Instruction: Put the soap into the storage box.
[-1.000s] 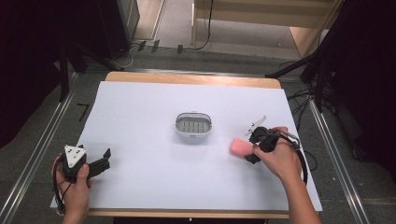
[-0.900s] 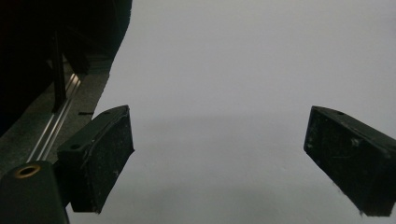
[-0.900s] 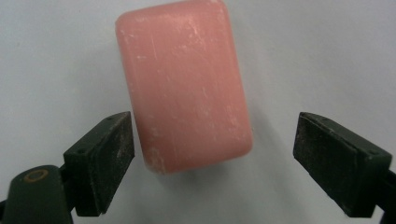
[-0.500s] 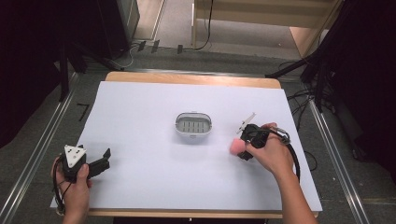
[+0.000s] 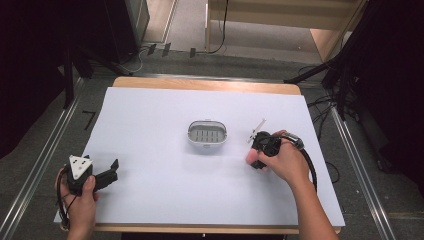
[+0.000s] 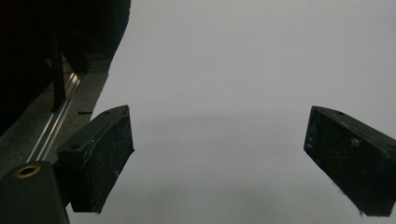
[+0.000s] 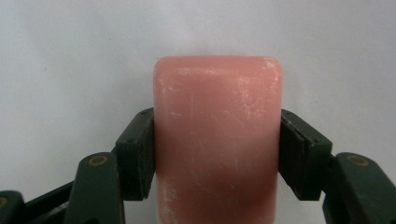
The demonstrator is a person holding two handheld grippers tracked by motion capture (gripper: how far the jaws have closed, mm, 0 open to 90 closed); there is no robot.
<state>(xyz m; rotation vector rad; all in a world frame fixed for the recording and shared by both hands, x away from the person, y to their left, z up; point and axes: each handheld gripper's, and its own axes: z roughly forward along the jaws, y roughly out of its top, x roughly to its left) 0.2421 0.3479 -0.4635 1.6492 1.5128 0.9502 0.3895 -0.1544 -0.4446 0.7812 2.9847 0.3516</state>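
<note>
Right gripper (image 7: 217, 154) is clamping the pink soap (image 7: 218, 140) at the dish's (image 5: 207, 135) four o'clock; left gripper (image 6: 219, 163) is gaping, holding nothing.

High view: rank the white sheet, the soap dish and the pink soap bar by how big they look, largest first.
1. White sheet, by far the largest.
2. Soap dish.
3. Pink soap bar, though the right gripper hides most of it, so its rank is unsure.
</note>
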